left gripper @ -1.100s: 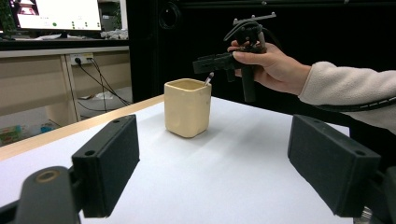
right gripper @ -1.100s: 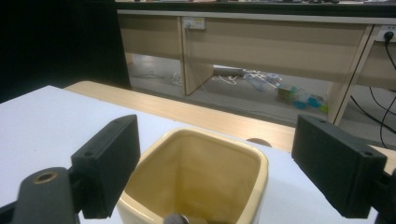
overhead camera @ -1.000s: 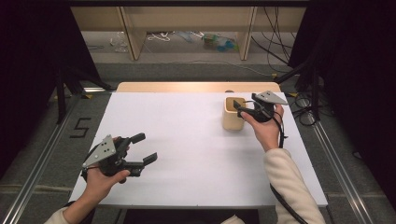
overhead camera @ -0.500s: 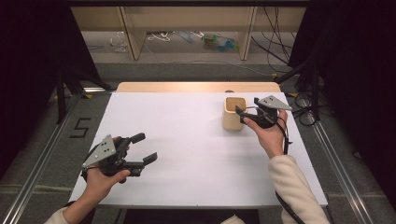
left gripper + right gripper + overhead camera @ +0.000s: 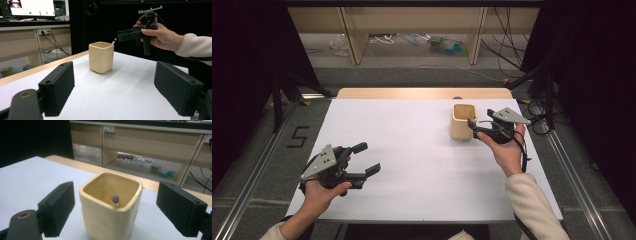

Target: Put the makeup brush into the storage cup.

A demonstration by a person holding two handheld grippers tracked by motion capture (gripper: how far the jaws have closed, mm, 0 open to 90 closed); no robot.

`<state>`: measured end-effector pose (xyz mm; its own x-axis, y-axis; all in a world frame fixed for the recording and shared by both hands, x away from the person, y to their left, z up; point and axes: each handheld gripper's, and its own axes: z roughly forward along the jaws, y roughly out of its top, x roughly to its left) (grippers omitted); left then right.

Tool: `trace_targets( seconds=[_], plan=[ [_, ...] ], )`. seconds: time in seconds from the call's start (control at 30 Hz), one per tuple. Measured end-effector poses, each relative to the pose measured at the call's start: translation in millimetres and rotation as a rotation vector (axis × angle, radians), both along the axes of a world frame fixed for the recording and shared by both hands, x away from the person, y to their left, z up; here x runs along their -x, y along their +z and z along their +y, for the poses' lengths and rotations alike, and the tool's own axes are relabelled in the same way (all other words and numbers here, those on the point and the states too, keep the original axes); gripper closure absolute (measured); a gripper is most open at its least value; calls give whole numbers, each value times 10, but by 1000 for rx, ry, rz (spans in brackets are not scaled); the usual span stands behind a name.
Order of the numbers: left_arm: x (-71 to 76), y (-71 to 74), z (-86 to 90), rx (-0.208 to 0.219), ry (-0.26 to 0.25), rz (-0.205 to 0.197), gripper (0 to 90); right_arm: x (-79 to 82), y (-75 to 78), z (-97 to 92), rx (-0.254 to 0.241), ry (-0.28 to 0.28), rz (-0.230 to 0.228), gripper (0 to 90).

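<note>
Right tool (image 5: 473, 128) jaws apart beside cup (image 5: 462, 121) near far table edge, left tool (image 5: 368, 159) jaws apart over bare tabletop (image 5: 412, 150)

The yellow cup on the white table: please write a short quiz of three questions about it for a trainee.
1. True or false: the yellow cup lies on its side.
2. What stands inside the cup? A) a thin stick with a grey tip B) a spoon C) nothing
3. Fill in: the jaws of the right gripper are ____, with the cup in front of them.

Key: 1 false, it stands upright on the white table. 2 A. 3 open.
</note>
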<state>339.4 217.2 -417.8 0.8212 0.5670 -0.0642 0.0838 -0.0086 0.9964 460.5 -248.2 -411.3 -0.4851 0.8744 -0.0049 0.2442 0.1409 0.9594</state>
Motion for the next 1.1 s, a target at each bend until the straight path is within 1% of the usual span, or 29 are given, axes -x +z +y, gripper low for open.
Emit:
trace_targets(
  seconds=[0.03,0.07,0.1,0.13,0.17,0.2,0.27,0.33,0.37,0.4,0.43,0.47,0.5,0.53,0.57,0.6,0.63,0.67,0.7,0.73,0.77,0.83,0.87,0.9,0.93,1.0,1.03,1.07,1.1],
  plan=[
    [0,1,0,0,0,-1,166,12,3,-13,9,6,-2,163],
    [0,1,1,-1,1,-1,166,31,8,-17,14,10,13,163],
    [0,1,1,0,1,-1,166,40,-3,-19,6,8,-12,162],
    [0,1,2,0,1,-1,166,54,-3,-22,7,10,-6,163],
    [-1,1,1,-1,1,-2,166,66,-9,-24,1,17,-17,163],
    [-1,0,1,-1,2,-1,166,87,-4,-28,6,13,-10,163],
    [-1,1,1,-1,2,-2,166,124,3,-43,6,15,-11,163],
    [-1,2,1,-2,3,-3,166,143,6,-57,2,27,-21,164],
    [-2,2,2,-2,3,-3,166,164,12,-61,0,28,-11,164],
    [-2,1,1,-1,3,-2,166,169,13,-71,11,28,-21,164],
    [-2,1,2,-2,3,-3,166,186,14,-70,5,30,-15,164],
    [-2,1,3,-2,4,-3,166,195,10,-74,8,25,-30,164],
    [-2,2,3,-3,4,-4,166,211,18,-82,14,38,-10,164],
    [-2,2,3,-3,5,-3,166,228,17,-78,8,38,-7,164],
    [-2,2,4,-4,5,-4,166,228,13,-80,10,44,-26,164],
    [-2,3,5,-4,5,-4,166,251,20,-80,11,46,-9,164],
    [-3,3,6,-4,5,-5,166,256,16,-79,12,48,-28,164],
    [-2,3,6,-4,7,-4,166,275,24,-81,14,60,-12,164],
    [-3,3,7,-3,6,-4,166,282,23,-76,12,59,-26,164],
    [-3,3,7,-4,8,-4,166,302,26,-71,7,61,-20,164],
    [-3,3,8,-4,8,-5,166,316,33,-76,16,69,-20,164],
    [-4,4,11,-3,10,-5,166,345,34,-67,6,74,-25,164],
    [0,4,11,1,15,1,166,361,40,-72,11,76,-21,164],
    [-1,5,12,0,14,-1,166,375,44,-73,12,80,-21,164],
    [-2,5,13,-1,15,-2,166,389,43,-70,3,82,-28,164],
    [-3,6,13,0,17,-3,166,428,51,-80,7,85,-26,164],
    [-5,6,14,-1,17,-4,165,437,42,-74,-7,89,-41,164],
    [-7,5,15,-2,19,-5,166,464,48,-83,1,87,-36,164],
    [-9,4,16,-4,20,-7,166,485,43,-81,-12,98,-31,164]
  ],
)
